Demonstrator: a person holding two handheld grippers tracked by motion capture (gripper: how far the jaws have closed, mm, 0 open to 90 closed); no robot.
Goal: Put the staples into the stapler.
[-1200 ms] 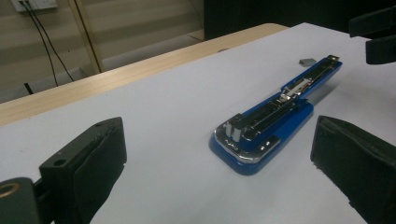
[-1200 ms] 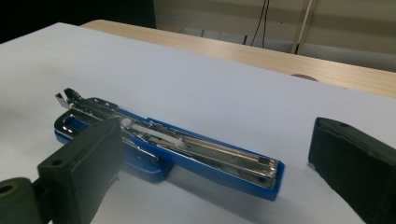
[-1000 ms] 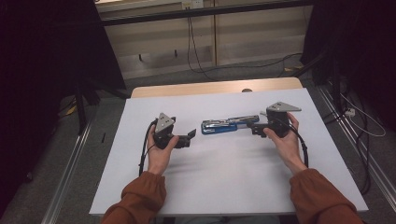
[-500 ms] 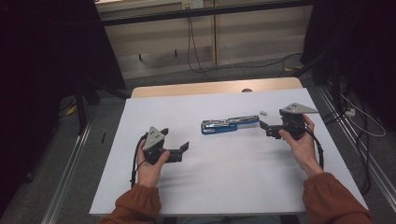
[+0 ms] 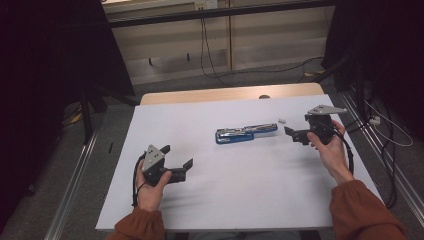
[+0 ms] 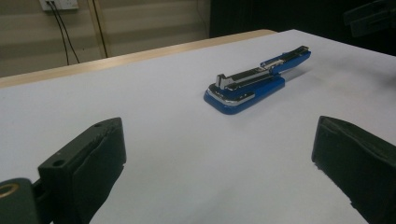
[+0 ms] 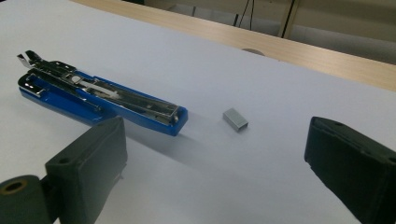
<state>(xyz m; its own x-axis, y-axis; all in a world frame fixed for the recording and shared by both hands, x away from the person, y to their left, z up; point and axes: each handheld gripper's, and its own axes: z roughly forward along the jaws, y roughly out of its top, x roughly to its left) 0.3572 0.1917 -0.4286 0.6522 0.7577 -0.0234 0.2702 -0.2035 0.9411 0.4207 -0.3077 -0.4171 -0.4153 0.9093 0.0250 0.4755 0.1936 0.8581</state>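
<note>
Blue stapler (image 5: 246,134) on table, staple strip (image 7: 235,119) — right gripper view, both tongs apart

You have a table (image 5: 150,200) covered by a white sheet, with a strip of bare wood showing along its far edge. On the sheet a blue stapler (image 5: 246,133) lies flat near the middle, its metal top opened. Just off its right end sits a small block of staples (image 5: 281,120), close but apart

text: none legible | labels: none | brands: none | numbers: none | signs: none
</note>
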